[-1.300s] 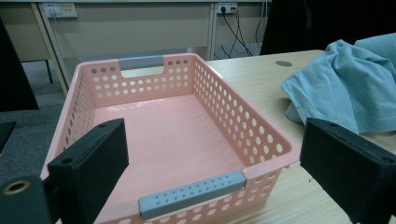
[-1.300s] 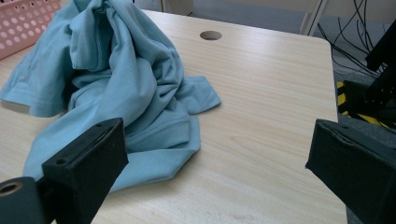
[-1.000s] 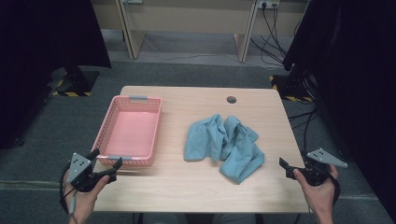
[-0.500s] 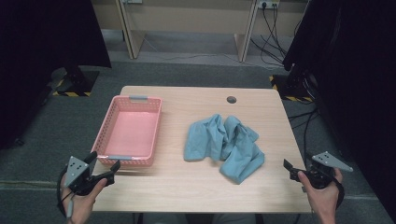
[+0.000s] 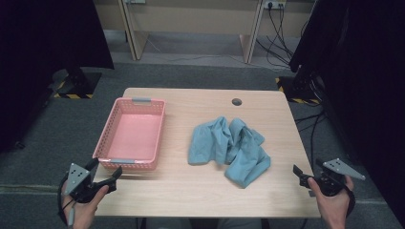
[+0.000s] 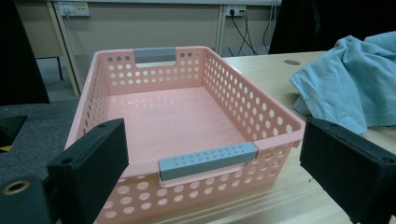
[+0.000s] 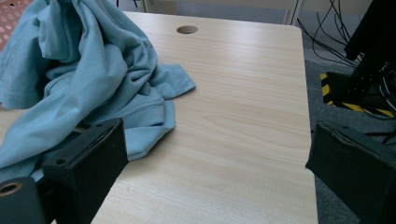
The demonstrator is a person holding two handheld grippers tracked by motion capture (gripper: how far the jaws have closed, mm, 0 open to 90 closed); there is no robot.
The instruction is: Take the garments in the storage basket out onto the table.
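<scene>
1. right, the blue cloth (image 5: 228, 149) lies crumpled mid-table, just right of the empty pink basket (image 5: 131, 135), touching neither gripper.
2. left gripper (image 5: 106, 175) hovers at the near left table (image 5: 205, 198) corner, jaws spread wide, nothing between them.
3. right gripper (image 5: 301, 174) waits off the near right edge, jaws wide apart too, empty.
4. the cloth looks soft, light and floppy; it'll sag and trail when lifted.
5. best bite, i'd say, is a raised fold near the right gripper, pinched deep.

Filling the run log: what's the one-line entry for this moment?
left tongs: open, near pink basket | right tongs: open, beside blue cloth | cloth on table
</scene>
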